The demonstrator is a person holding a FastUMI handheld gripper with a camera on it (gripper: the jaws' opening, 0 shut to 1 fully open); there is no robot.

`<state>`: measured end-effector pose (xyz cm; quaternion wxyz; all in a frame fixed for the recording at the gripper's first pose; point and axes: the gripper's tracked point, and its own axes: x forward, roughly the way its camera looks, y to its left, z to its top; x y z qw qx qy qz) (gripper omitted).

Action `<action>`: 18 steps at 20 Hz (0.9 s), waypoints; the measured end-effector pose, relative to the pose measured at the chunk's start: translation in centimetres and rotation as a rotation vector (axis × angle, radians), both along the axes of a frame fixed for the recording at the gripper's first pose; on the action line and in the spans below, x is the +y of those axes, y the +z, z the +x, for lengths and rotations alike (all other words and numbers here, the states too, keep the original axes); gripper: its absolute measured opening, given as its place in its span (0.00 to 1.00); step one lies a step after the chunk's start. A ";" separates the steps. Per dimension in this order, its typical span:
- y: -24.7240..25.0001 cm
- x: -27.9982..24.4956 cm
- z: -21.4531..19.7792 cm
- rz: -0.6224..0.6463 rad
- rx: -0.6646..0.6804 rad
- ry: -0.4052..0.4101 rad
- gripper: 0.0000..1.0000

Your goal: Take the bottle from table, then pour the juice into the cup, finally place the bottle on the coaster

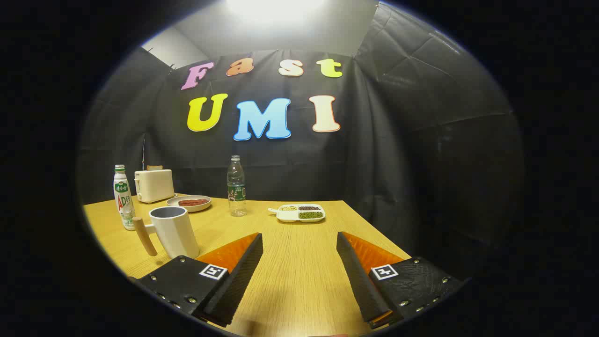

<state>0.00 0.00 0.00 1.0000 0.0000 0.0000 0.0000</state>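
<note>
A white bottle with a green cap (123, 197) stands upright on the wooden table (299, 281), left of the fingers and well ahead of them. Just in front of it stands a white cup with a wooden handle (173, 231), close to my left finger. A clear plastic bottle (237, 186) stands upright farther back, beyond the fingers. My gripper (299, 235) hovers open over bare table, with nothing between its fingers.
A cream toaster (154, 185) stands at the back left with a plate of reddish food (189, 202) beside it. A white divided dish of beans (301, 213) lies beyond the fingers. The table's right edge runs close to my right finger.
</note>
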 end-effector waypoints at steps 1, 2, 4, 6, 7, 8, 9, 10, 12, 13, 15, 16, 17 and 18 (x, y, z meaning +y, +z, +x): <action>-0.3 0.2 1.2 0.001 0.012 0.002 0.96; -0.3 0.4 2.3 0.002 0.019 0.009 0.96; 0.0 0.5 4.0 -0.002 0.017 0.014 0.96; 1.0 0.9 5.5 -0.002 -0.018 0.027 0.96; 1.6 0.6 6.3 -0.001 -0.040 0.014 0.96; 2.4 0.3 7.0 0.011 -0.063 -0.002 0.96; 3.2 0.4 7.4 0.023 -0.080 -0.021 0.96; 4.2 0.3 7.5 0.031 -0.093 -0.042 0.96; 5.7 0.6 7.1 0.034 -0.103 -0.081 0.96; 6.2 0.8 6.7 0.024 -0.095 -0.104 0.96; 7.2 1.8 5.5 -0.014 -0.067 -0.143 0.96; 7.9 2.7 5.0 -0.034 -0.059 -0.155 0.97; 8.6 3.8 4.3 -0.043 -0.055 -0.163 0.96; 9.4 5.2 3.7 -0.042 -0.062 -0.158 0.96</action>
